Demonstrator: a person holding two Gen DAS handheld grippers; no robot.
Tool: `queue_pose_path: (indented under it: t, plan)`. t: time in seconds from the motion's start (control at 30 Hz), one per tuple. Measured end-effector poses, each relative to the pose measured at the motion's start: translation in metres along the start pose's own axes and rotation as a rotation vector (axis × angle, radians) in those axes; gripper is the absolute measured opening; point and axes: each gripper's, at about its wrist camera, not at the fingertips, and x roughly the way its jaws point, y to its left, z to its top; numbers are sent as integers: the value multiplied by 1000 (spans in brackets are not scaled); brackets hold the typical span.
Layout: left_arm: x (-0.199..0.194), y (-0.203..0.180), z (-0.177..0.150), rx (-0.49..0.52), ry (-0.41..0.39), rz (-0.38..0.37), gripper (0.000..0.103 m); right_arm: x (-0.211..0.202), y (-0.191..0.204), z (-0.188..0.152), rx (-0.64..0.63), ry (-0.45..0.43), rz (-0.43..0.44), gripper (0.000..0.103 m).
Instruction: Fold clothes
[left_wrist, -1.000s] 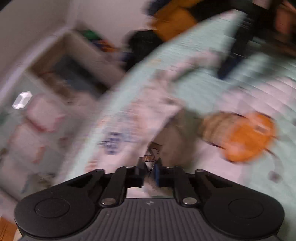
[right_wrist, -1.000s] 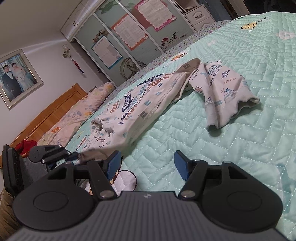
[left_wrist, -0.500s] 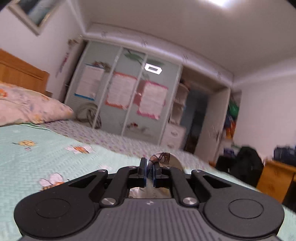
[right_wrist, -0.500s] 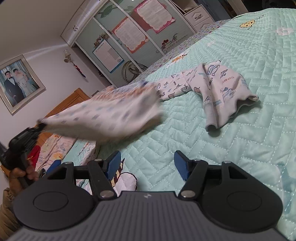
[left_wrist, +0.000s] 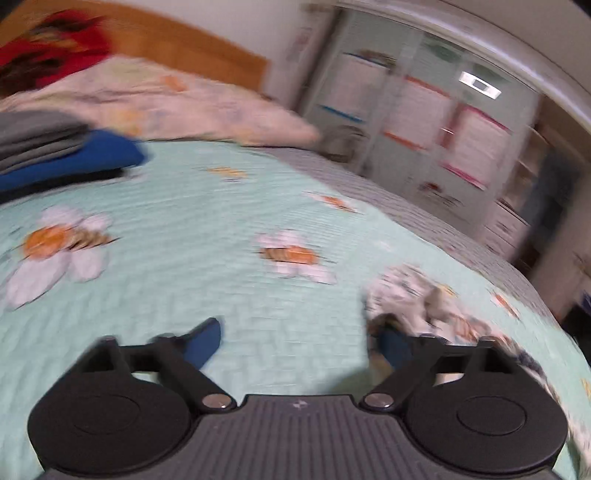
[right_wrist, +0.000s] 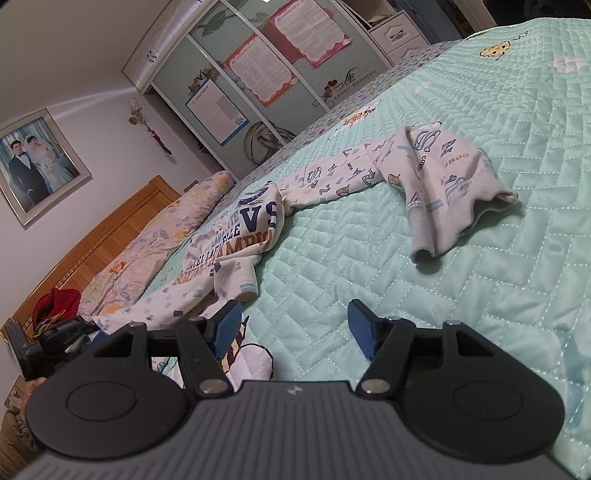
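A white long-sleeved top (right_wrist: 251, 229) with blue and orange lettering lies crumpled across the mint quilted bedspread (right_wrist: 480, 277). One sleeve (right_wrist: 443, 173) stretches to the right. My right gripper (right_wrist: 295, 326) hovers open over bare quilt just in front of the top's near hem. In the blurred left wrist view my left gripper (left_wrist: 299, 343) has its jaws opening, with only quilt between them. The top (left_wrist: 417, 299) is bunched just beyond its right finger. The left gripper's black body (right_wrist: 37, 343) shows at the far left of the right wrist view.
A stack of folded grey and blue clothes (left_wrist: 55, 155) sits at the left of the bed by floral pillows (left_wrist: 184, 107) and a red item (left_wrist: 55, 48). A wooden headboard (right_wrist: 122, 221) and a wardrobe (right_wrist: 258, 74) stand behind.
My left gripper was shut on the top's edge and swung it through the air; it has rolled level and let go, and the top has dropped onto the quilt. The right gripper stayed put.
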Motion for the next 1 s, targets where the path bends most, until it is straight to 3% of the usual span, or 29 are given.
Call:
queue_pose_path:
  t: [0.2, 0.27, 0.37, 0.47, 0.57, 0.63, 0.7, 0.83, 0.97, 1.0]
  plan:
    - [-28, -20, -1, -90, 22, 13, 92, -1, -1, 1, 2, -4, 5, 66]
    - [-37, -32, -2, -143, 37, -21, 102, -1, 2, 1, -8, 2, -3, 67]
    - [-36, -29, -6, -288, 176, -69, 102, -1, 11, 4, -49, 29, -37, 69]
    - [-38, -15, -9, -363, 248, 2, 102, -1, 33, 9, -170, 42, -144, 71]
    - [-59, -11, -6, -273, 133, 78, 102, -3, 58, 17, -372, -23, -294, 75]
    - [-68, -18, -5, -186, 78, 120, 102, -3, 70, 24, -495, -83, -386, 95]
    - [-67, -33, -7, -129, 78, 107, 102, 6, 72, 33, -571, -85, -479, 103]
    - [-63, -66, -12, -35, 90, 54, 102, 40, 66, 49, -648, -2, -608, 103]
    - [-47, -107, -12, -34, 62, -34, 102, 65, 63, 50, -748, 42, -611, 101]
    - [-43, -119, -12, -34, 43, -47, 102, 73, 62, 49, -776, 59, -629, 97]
